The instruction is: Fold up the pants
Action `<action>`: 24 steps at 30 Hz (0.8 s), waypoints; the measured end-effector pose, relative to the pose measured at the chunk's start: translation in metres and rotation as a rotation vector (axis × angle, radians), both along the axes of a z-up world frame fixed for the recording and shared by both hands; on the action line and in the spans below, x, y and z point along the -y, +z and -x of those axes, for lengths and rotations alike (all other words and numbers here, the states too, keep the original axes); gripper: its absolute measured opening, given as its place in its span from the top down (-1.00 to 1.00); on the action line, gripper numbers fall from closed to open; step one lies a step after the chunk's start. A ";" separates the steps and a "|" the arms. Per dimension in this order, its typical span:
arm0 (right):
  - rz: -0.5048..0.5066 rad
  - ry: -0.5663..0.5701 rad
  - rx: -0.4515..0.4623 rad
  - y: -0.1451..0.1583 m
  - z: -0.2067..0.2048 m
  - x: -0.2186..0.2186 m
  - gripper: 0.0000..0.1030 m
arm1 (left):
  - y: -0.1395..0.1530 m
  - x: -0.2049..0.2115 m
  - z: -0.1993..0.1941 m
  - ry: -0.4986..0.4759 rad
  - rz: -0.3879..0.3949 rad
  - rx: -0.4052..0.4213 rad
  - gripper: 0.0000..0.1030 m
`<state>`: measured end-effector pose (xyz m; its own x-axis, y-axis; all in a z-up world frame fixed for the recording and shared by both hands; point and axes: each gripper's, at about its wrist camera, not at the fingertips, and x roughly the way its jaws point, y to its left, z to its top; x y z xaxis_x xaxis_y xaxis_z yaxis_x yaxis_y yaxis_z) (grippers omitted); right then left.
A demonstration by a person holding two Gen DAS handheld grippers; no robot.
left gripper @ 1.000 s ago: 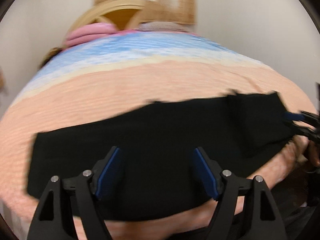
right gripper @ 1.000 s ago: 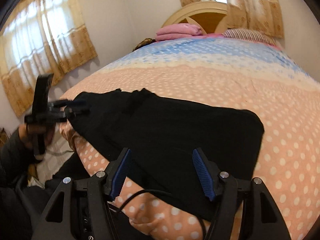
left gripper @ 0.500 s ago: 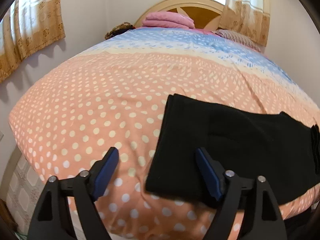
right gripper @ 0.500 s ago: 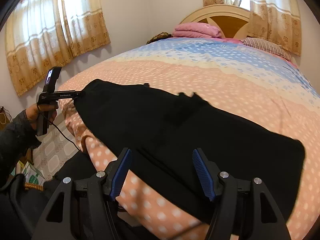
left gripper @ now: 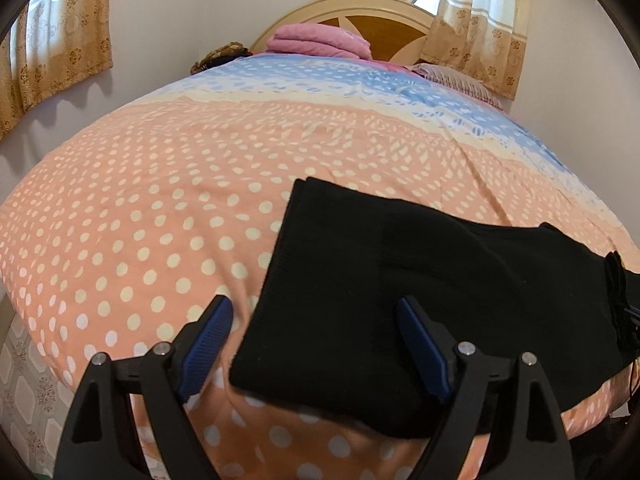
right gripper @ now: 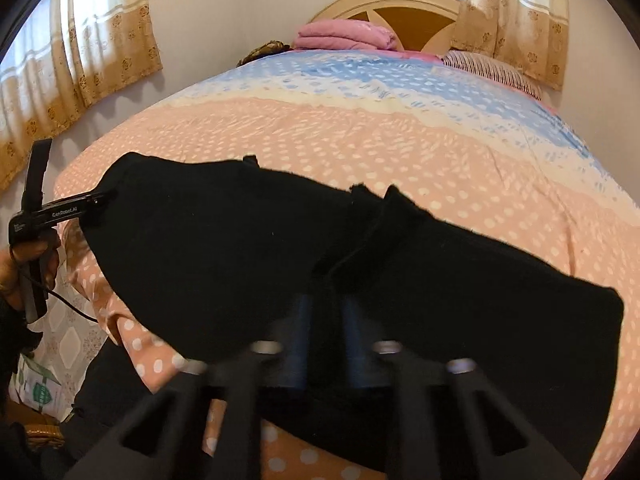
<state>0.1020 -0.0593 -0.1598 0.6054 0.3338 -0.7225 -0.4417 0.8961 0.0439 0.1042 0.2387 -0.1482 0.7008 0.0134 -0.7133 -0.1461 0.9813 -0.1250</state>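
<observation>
Black pants (left gripper: pixel 420 280) lie flat across the near edge of the bed; they also show in the right wrist view (right gripper: pixel 248 248). My left gripper (left gripper: pixel 316 344) is open, its blue pads on either side of the pants' near left corner, just above it. My right gripper (right gripper: pixel 322 336) has its jaws closed on the pants' near edge at the middle, where the fabric bunches into a raised fold (right gripper: pixel 376 224). The left gripper (right gripper: pixel 92 204) also appears in the right wrist view at the pants' left end.
The bed (left gripper: pixel 160 200) has a peach polka-dot cover turning blue toward the headboard (left gripper: pixel 360 12). Folded pink bedding (left gripper: pixel 320 40) and a striped pillow (right gripper: pixel 492 68) lie at the head. Curtains hang on both walls. Tiled floor (left gripper: pixel 28 380) lies at the left.
My right gripper has closed on the pants' near edge and lifted a fold. My left gripper has moved in closer over the pants' left corner, still open.
</observation>
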 end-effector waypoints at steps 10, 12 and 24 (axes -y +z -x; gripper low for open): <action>0.093 0.080 0.026 -0.013 0.010 -0.024 0.75 | -0.003 -0.001 0.008 0.003 -0.018 0.010 -0.76; 0.086 0.090 0.015 -0.010 0.012 -0.022 0.39 | -0.005 -0.002 0.005 -0.017 0.000 0.001 -0.83; -0.067 0.097 0.026 -0.012 0.046 0.036 -0.08 | 0.001 -0.007 0.007 -0.046 0.048 0.007 -0.38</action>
<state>0.0565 -0.0956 -0.1723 0.5864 0.4386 -0.6810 -0.5283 0.8444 0.0890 0.0970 0.2455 -0.1476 0.7046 -0.0531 -0.7076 -0.0998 0.9799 -0.1729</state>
